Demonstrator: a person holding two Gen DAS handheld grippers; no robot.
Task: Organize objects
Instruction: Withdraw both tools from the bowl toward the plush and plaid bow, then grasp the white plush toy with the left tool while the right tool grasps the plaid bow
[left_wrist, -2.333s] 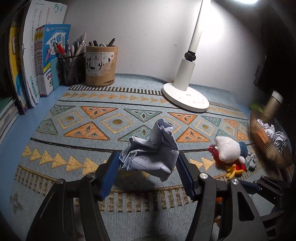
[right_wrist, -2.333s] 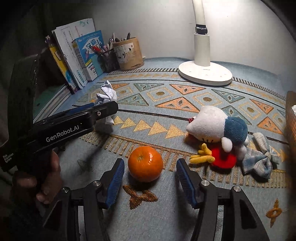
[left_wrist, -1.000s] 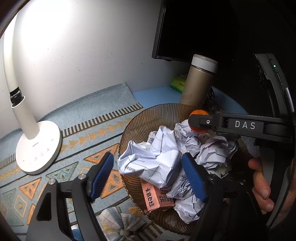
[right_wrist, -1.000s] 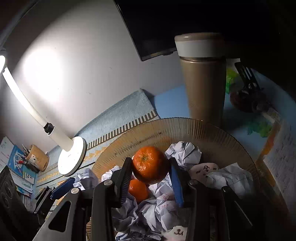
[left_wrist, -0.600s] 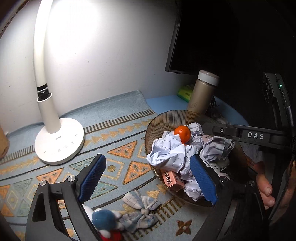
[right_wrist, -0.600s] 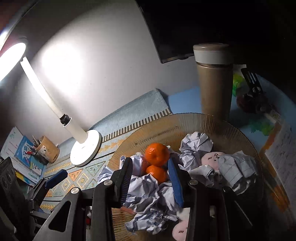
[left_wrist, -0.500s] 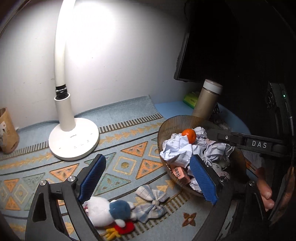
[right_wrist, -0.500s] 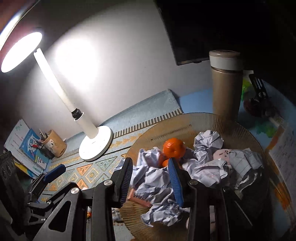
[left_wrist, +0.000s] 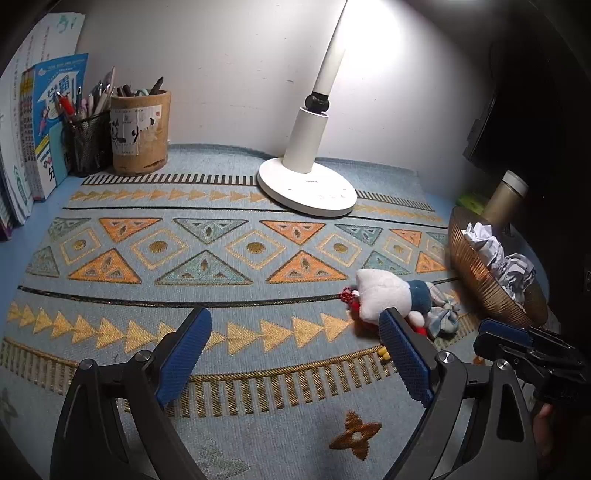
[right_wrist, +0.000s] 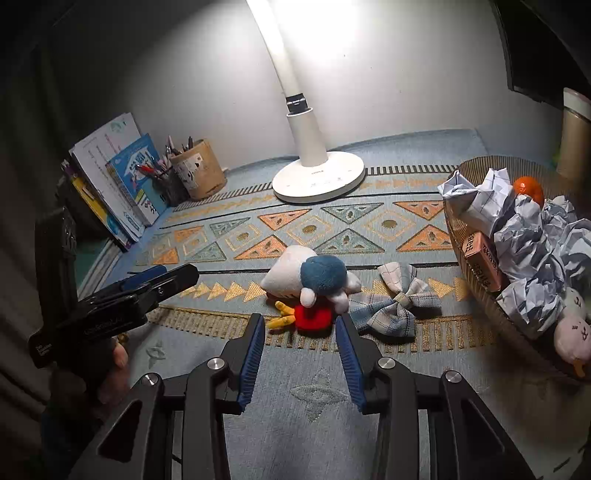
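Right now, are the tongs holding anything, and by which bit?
No. Both tongs are empty: the left tongs gape over bare mat, and the right tongs hang narrowly open before the plush toy, not touching it.

Desk count, item by item

One plush toy (right_wrist: 306, 277), one plaid bow (right_wrist: 397, 299), one basket (right_wrist: 476, 291), one orange (right_wrist: 528, 188) showing, one pink eraser (right_wrist: 482, 260), one lamp (right_wrist: 317, 181), two pen holders (left_wrist: 140, 133), one flask (left_wrist: 504, 199); crumpled paper balls (right_wrist: 532, 236) too heaped to count.
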